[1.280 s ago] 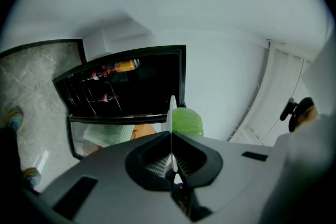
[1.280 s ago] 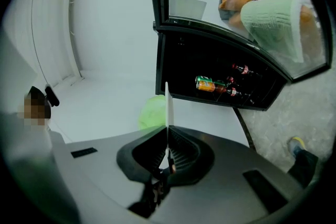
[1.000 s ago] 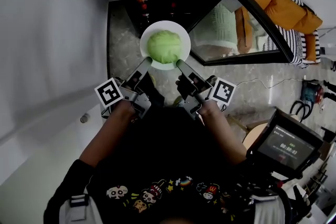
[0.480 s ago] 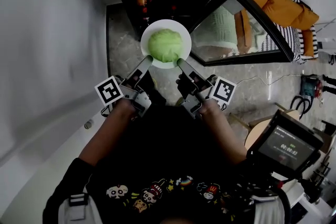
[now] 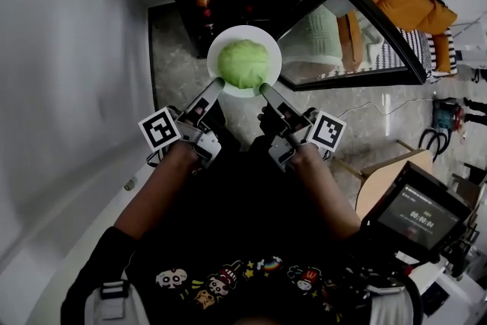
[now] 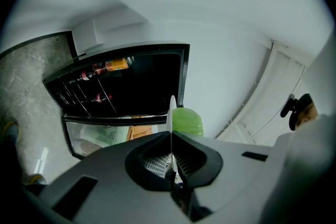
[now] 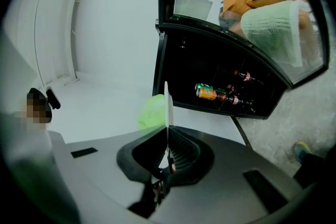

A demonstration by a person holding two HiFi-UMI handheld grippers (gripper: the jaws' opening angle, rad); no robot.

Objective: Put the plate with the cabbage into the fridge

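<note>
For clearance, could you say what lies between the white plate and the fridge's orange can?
Past the round white plate, only black fridge interior, in right gripper view.

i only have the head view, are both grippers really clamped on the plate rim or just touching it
Observer: The left gripper view shows the left gripper with its jaws closed on the plate. The thin white rim is pinched edge-on between them.
Operator: and the right one
Observer: Same in the right gripper view. The right gripper pinches the rim between its jaws, with the cabbage just beyond.
Operator: whats inside the fridge
Observer: The left gripper view shows wire shelves inside the open fridge, with a can and small bottles among them.
</note>
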